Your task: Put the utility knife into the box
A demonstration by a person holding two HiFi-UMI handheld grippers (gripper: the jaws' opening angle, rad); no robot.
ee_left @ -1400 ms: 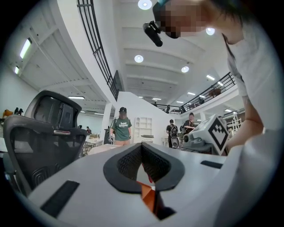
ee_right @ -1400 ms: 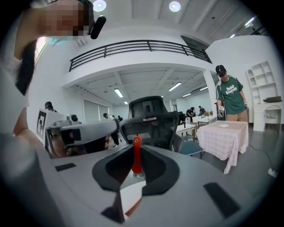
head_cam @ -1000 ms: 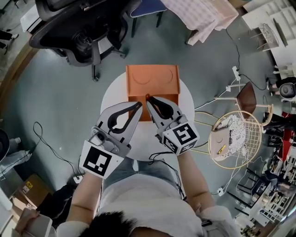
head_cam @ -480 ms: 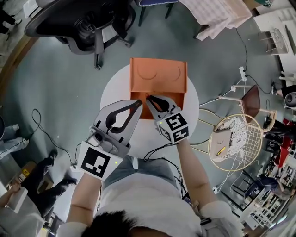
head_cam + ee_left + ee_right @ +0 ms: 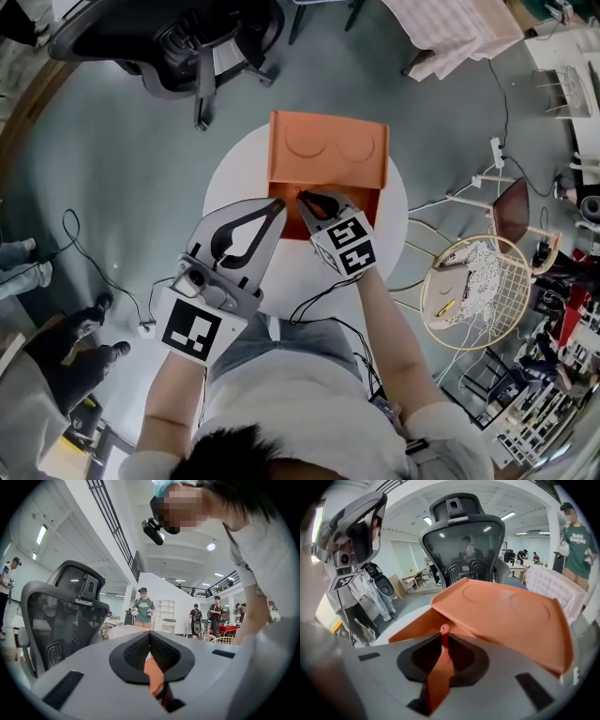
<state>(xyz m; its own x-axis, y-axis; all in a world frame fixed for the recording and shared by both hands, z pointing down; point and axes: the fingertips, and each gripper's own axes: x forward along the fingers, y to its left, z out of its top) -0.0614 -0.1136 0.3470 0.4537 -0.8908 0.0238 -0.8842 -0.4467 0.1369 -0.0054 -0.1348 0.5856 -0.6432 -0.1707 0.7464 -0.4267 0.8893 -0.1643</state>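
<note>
An orange box (image 5: 328,150) stands on the round white table (image 5: 234,178), its lid with two embossed circles tipped back. My right gripper (image 5: 302,197) is shut on the orange utility knife (image 5: 440,667). The knife's tip pokes out past the jaws over the box's near left part. In the right gripper view the lid (image 5: 511,616) fills the space just beyond the knife tip. My left gripper (image 5: 279,204) hovers beside it over the table, jaws shut with nothing between them. Some orange shows through the slit behind its tips (image 5: 150,634).
A black office chair (image 5: 178,37) stands behind the table at the far left. A round wire side table (image 5: 478,291) is at the right, with cables on the floor around it. A cloth-covered table (image 5: 450,28) is at the far right. People stand in the background.
My right gripper has moved forward with the knife, from the table's middle to over the box. The left gripper has stayed about where it was.
</note>
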